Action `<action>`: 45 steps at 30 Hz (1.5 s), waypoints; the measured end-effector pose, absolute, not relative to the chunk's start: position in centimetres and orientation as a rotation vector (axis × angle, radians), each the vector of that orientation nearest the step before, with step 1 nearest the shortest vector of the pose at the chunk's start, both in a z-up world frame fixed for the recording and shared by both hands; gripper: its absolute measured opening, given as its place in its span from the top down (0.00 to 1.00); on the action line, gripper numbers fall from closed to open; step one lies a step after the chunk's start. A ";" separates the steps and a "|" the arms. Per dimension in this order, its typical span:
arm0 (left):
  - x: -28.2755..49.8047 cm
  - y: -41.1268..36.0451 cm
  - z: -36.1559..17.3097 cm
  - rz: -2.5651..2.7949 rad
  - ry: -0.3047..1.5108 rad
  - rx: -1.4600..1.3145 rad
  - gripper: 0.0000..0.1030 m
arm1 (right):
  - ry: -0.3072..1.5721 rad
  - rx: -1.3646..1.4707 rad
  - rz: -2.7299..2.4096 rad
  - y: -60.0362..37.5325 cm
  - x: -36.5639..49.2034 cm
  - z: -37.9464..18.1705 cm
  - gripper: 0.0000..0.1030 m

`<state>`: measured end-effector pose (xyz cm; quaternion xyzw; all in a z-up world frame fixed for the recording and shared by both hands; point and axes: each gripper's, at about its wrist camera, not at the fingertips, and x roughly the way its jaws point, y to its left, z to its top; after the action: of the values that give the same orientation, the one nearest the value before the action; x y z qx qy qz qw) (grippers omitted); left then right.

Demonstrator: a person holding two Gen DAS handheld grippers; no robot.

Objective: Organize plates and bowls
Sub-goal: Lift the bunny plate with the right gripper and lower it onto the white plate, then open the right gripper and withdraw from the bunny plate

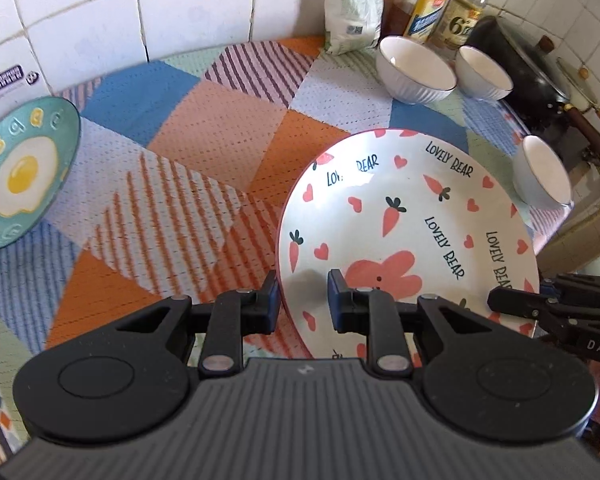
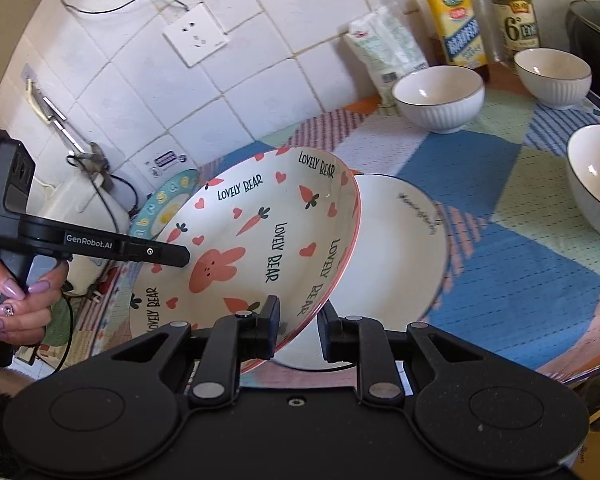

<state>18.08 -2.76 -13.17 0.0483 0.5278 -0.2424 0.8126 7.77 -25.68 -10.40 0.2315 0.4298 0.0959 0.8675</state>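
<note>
Both hand-held grippers straddle the tilted bunny plate (image 2: 260, 248) rim: left hand-held gripper (image 1: 302, 300) and right hand-held gripper (image 2: 298, 328), jaws part-open, grip uncertain. Directly beneath lies the white plate (image 2: 388, 264) near the worktop (image 2: 520, 264) front edge. Three bowls (image 2: 438, 96) sit toward the back edge.

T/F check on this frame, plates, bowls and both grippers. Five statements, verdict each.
1. The Lovely Bear plate is lifted and tilted, gripped at its rim from both sides. True.
2. A plain white plate lies on the mat under it. True.
3. Four white ribbed bowls stand on the mat. False: three show, one, a second, a third.
4. The left gripper hangs free. False: its fingers straddle the Lovely Bear plate's rim.
5. The fried-egg plate is stacked on the white plate. False: it sits apart, off to the left.
</note>
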 end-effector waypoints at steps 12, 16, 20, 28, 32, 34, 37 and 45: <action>18.6 -5.3 -16.5 -0.441 1.199 0.058 0.77 | 1.013 0.455 0.208 -29.1 10.6 -12.6 0.76; 18.7 -5.5 -16.9 -0.431 1.207 0.076 0.77 | 1.037 0.439 0.220 -29.1 11.2 -13.1 0.76; 19.0 -5.4 -17.1 -0.426 1.230 0.072 0.77 | 1.051 0.461 0.215 -29.3 11.3 -13.4 0.76; 19.8 -5.7 -17.6 -0.423 1.264 0.053 0.77 | 1.106 0.389 0.157 -28.1 12.3 -12.4 0.75; 20.6 -5.6 -17.5 -0.413 1.318 0.041 0.77 | 1.163 0.286 0.104 -26.0 13.1 -11.8 0.63; 21.0 -5.8 -17.2 -0.415 1.349 0.054 0.78 | 1.190 0.222 0.080 -24.8 13.5 -11.5 0.57; 21.1 -5.8 -17.4 -0.425 1.351 0.055 0.78 | 1.189 0.161 0.043 -24.0 13.4 -11.3 0.54; 20.8 -5.7 -17.5 -0.488 1.378 0.074 0.78 | 1.209 -0.028 -0.060 -21.2 12.8 -11.1 0.52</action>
<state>20.84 -5.72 -17.51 0.0337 0.6293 -0.2228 0.7438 12.80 -21.18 -11.10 -0.0130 0.5681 -0.0280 0.8223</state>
